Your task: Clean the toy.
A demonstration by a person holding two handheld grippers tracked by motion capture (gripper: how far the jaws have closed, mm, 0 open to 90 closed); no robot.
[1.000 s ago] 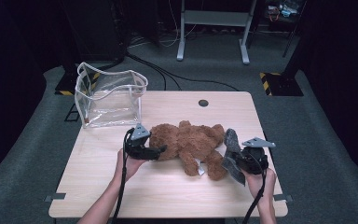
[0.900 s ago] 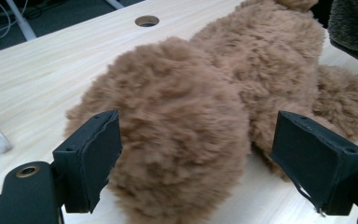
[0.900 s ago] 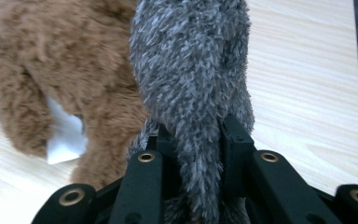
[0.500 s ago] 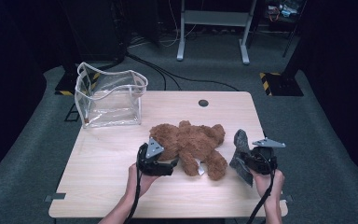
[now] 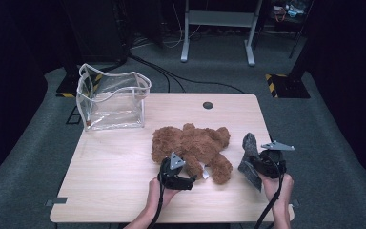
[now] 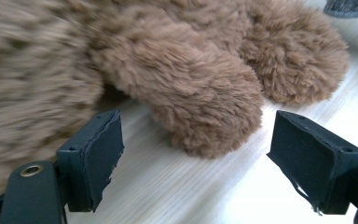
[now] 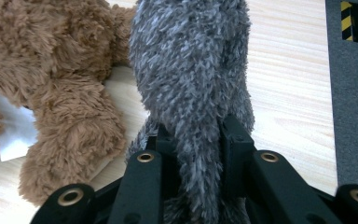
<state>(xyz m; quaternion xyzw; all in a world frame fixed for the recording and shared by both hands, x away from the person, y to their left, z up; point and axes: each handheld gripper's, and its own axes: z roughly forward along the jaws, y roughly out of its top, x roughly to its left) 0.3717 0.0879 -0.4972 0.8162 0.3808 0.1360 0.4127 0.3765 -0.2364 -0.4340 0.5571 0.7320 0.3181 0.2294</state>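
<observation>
A brown teddy bear (image 5: 190, 143) lies flat in the middle of the wooden table (image 5: 114, 167). My left gripper (image 5: 174, 174) sits low at the bear's near side. In the left gripper view the left gripper (image 6: 191, 135) is open, and a furry limb of the bear (image 6: 191, 79) lies just ahead of the gap, untouched by the pads. My right gripper (image 5: 256, 164), to the right of the bear, is shut on a grey fuzzy cloth (image 5: 249, 151). That cloth (image 7: 191, 70) stands up between the right gripper's (image 7: 198, 135) jaws, with the bear (image 7: 51, 60) to its left.
A clear plastic bag (image 5: 112, 98) with a white rim stands open at the table's back left corner. A small black round cap (image 5: 208, 105) sits near the back edge. A white tag (image 7: 14, 128) sticks out from the bear. Dark floor surrounds the table.
My left gripper has moved right and toward the front edge, sinking to the bear's lower limb. The right gripper has drifted slightly right with the grey cloth.
</observation>
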